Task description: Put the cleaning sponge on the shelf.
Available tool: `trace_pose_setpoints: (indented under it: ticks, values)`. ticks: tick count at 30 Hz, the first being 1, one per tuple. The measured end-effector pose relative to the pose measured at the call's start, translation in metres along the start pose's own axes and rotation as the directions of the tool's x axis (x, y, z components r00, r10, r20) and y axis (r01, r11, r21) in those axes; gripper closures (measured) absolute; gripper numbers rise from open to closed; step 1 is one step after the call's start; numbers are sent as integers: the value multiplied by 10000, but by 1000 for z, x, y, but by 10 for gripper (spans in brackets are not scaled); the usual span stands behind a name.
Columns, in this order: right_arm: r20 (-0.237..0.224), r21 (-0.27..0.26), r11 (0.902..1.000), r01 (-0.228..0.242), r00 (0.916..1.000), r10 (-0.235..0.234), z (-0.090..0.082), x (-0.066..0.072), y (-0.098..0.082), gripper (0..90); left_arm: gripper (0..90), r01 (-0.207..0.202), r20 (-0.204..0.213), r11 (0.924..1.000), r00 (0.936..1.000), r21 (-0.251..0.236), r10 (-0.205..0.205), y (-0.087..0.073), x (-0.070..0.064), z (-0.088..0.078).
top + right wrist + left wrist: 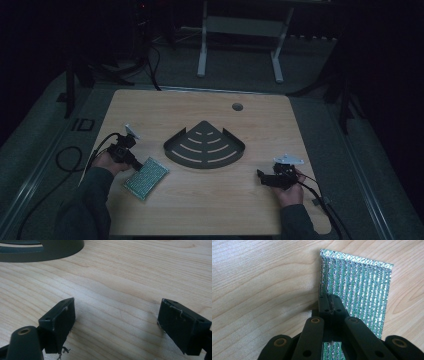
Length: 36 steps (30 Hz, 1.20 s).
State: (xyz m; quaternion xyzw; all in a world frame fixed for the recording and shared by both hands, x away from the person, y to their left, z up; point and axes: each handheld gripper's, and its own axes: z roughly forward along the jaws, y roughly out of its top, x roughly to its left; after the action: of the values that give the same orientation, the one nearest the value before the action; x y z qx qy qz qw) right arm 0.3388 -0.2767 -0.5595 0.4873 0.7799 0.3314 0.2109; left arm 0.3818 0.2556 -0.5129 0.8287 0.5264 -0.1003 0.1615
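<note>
Bare wood between hands; corner shelf (205, 146) blocks table centre, probably low.

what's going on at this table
A person works at a wooden table with a gripper in each hand. The left gripper is shut on the near edge of a green, silvery pad lying flat. The right gripper is open over bare wood. A dark corner rack sits between them, with nothing on it.

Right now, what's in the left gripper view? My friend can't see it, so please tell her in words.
The left gripper has its black jaws shut on the near edge of a shiny green-and-silver sponge pad. The pad lies on a light wooden table.
</note>
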Motion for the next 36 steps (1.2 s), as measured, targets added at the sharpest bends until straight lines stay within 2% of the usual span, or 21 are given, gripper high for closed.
trace_pose_setpoints:
  ticks: [3,13,18,20,25,36]
  values:
    - [0,0,10000,1,10000,-1,0,0,0,142,900,-165,54,9999,9998,-39,166,-1,-2,-2]
    - [1,3,10000,2,10000,-2,0,0,0,143,900,-347,-46,9990,9994,-285,345,0,-7,-14]
    - [-1,1,10000,1,10000,-1,0,0,0,143,900,-317,-158,9980,9994,-552,309,2,-8,-22]
    - [0,1,10000,0,10000,0,0,0,0,142,900,-238,-81,9972,9997,-704,233,2,-8,-25]
    - [0,0,10000,1,10000,-1,0,0,0,142,900,-325,-212,9962,9993,-808,309,2,-8,-32]
    - [-2,-2,10000,0,10000,0,0,0,0,142,900,-412,-160,9938,9991,-1037,398,5,-11,-45]
